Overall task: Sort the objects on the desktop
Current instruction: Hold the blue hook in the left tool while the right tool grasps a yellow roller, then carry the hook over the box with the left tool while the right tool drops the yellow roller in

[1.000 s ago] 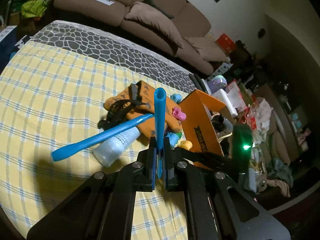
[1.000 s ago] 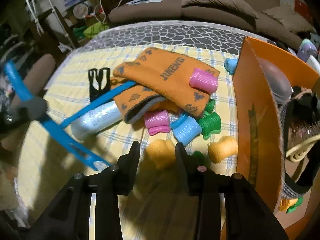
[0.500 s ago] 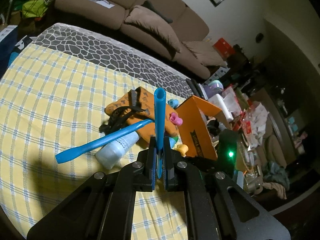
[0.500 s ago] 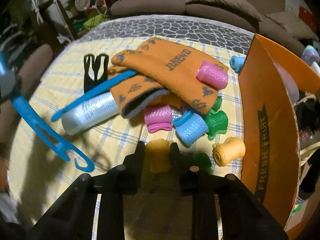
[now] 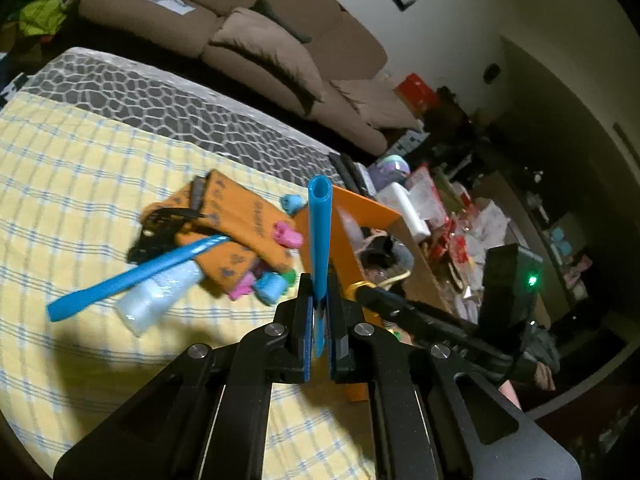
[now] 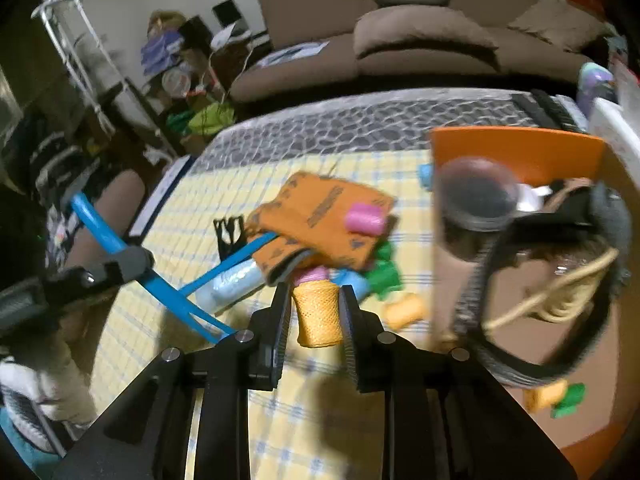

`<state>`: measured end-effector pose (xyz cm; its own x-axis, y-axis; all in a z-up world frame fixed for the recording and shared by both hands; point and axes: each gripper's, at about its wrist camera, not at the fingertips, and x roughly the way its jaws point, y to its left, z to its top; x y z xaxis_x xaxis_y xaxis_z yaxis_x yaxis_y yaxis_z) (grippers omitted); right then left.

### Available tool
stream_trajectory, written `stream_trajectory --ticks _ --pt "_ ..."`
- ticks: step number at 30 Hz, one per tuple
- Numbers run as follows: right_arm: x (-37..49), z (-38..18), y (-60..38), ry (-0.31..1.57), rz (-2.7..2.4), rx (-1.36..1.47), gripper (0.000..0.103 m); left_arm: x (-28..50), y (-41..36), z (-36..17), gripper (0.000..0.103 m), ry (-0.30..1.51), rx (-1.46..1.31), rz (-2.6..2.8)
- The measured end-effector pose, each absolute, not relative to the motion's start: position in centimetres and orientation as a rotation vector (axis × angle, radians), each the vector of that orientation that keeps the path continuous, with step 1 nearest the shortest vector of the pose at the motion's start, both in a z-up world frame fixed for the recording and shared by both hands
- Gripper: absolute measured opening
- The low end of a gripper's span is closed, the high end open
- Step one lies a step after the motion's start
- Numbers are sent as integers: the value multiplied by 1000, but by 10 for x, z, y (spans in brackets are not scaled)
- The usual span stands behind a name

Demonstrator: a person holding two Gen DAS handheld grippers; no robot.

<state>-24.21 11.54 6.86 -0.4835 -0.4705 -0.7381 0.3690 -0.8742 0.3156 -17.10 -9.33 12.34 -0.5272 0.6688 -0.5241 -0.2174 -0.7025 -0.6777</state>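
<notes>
The yellow hair roller [image 6: 318, 312] was lying on the desk [image 6: 168, 216] a moment ago. Now the right tool [image 6: 316, 316] has squeezed shut on it and lifted it off the checked cloth. So this one looks ready to go in the orange box [image 6: 516, 148], just to the right. The box wall stands up close by, so the roller must go over its edge. The left tool [image 5: 319, 312] is pinched tight on a blue hanger [image 5: 320, 240], held above the pile.

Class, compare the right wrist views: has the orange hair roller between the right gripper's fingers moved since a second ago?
Yes. The orange hair roller, then lying on the checked cloth before the open fingers, now sits clamped in the right gripper, lifted off the cloth.
</notes>
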Motion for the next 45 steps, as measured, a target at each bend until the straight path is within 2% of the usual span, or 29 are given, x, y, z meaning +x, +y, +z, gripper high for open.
stream_trajectory --ticks 12,25,31,39,42,45 --pt "-226 71 208 -233 -2420 1299 24 -168 -43 131 5 -768 -1067 2159" --pt "-219 55 256 -239 -2427 1406 24 -161 30 131 5 -661 -1082 2105" --pt "-215 41 255 -156 -2355 1496 24 -166 58 137 5 -530 -1111 2128" --pt "-215 31 264 -160 -2348 1554 27 -201 108 137 5 -255 -1220 2179" --pt "-214 37 269 -194 -2374 1532 35 -216 129 135 5 -135 -1251 2194" --pt "-214 43 275 -232 -2400 1506 37 -234 155 132 5 -2 -1275 2214"
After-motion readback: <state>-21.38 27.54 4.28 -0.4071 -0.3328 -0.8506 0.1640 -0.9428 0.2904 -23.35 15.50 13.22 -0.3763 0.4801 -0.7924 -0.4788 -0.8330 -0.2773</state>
